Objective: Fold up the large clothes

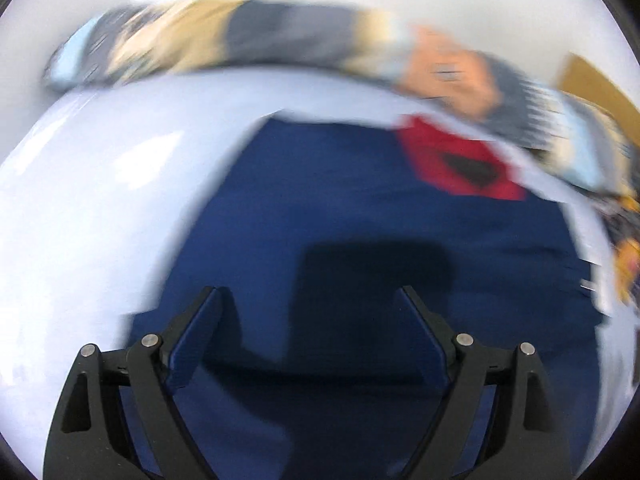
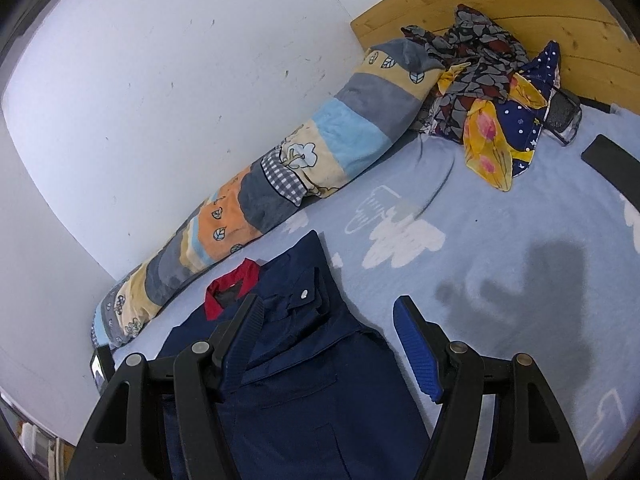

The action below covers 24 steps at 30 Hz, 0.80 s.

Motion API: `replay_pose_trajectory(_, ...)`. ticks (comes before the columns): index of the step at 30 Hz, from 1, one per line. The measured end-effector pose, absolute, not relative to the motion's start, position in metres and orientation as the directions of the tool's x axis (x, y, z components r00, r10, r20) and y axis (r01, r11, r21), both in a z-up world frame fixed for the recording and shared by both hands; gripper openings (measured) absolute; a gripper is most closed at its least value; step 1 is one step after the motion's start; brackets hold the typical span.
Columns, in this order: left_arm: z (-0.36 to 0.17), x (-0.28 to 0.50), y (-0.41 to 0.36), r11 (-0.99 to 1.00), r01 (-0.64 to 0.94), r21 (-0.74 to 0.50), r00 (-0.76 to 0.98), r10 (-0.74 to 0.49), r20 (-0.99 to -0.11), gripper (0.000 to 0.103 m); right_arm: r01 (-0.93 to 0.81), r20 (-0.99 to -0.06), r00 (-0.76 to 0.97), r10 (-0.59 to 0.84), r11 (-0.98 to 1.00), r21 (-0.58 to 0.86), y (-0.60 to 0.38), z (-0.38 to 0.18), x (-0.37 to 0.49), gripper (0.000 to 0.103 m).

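A navy jacket (image 2: 312, 380) with a red collar (image 2: 232, 284) lies flat on the pale blue bed sheet (image 2: 480, 248). My right gripper (image 2: 328, 300) hovers over its shoulder, open, its blue pads (image 2: 416, 352) apart and pressing on nothing. The left wrist view is smeared by motion. There the same jacket (image 1: 340, 208) fills the middle and the red collar (image 1: 460, 160) sits at its upper right. My left gripper (image 1: 308, 290) stands wide open above the jacket's body, with nothing between its fingers, and casts a dark shadow on the cloth.
A rolled patchwork blanket (image 2: 280, 184) runs along the white wall (image 2: 160, 80). A heap of patterned clothes (image 2: 488, 100) lies against the wooden headboard (image 2: 520, 0). A dark flat object (image 2: 564, 116) rests beside the heap.
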<state>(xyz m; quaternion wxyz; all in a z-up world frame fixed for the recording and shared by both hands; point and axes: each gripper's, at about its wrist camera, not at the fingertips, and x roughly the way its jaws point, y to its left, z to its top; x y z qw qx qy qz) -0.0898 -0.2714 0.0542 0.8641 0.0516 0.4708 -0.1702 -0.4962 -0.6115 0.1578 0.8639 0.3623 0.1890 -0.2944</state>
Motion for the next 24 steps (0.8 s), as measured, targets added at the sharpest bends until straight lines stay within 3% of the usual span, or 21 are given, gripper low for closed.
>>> replay_pose_trajectory(1, 0.041, -0.080, -0.259, 0.952, 0.305, -0.034, 0.487, -0.186, -0.853, 0.088, 0.647, -0.544, 0.753, -0.369, 0.564, 0.513, -0.611, 0.157, -0.495, 0.070)
replay_pose_trajectory(2, 0.028, -0.073, -0.242, 0.964, 0.265, -0.008, 0.474, -0.137, -0.870, 0.097, 0.648, -0.548, 0.752, -0.365, 0.563, 0.513, -0.612, 0.156, -0.493, 0.070)
replay_pose_trajectory(4, 0.024, -0.071, -0.213, 0.971, 0.213, -0.111, 0.467, -0.201, -0.861, 0.098, 0.649, -0.556, 0.749, -0.360, 0.562, 0.512, -0.612, 0.154, -0.490, 0.070)
replay_pose_trajectory(7, 0.037, -0.083, -0.197, 0.971, 0.184, -0.150, 0.510, -0.225, -0.830, 0.098, 0.653, -0.561, 0.745, -0.361, 0.568, 0.501, -0.610, 0.154, -0.485, 0.070)
replay_pose_trajectory(13, 0.069, -0.149, -0.212, 0.931, 0.342, -0.131, 0.583, -0.319, -0.747, 0.098, 0.643, -0.582, 0.740, -0.336, 0.605, 0.469, -0.602, 0.152, -0.472, 0.070)
replay_pose_trajectory(19, 0.075, -0.237, -0.248, 0.832, 0.554, 0.027, 0.548, -0.340, -0.764, 0.098, 0.592, -0.671, 0.708, -0.220, 0.703, 0.394, -0.574, 0.131, -0.439, 0.070)
replay_pose_trajectory(24, 0.059, -0.278, -0.253, 0.802, 0.593, 0.080, 0.515, -0.301, -0.802, 0.098, 0.542, -0.783, 0.606, -0.138, 0.793, 0.279, -0.538, 0.094, -0.410, 0.067)
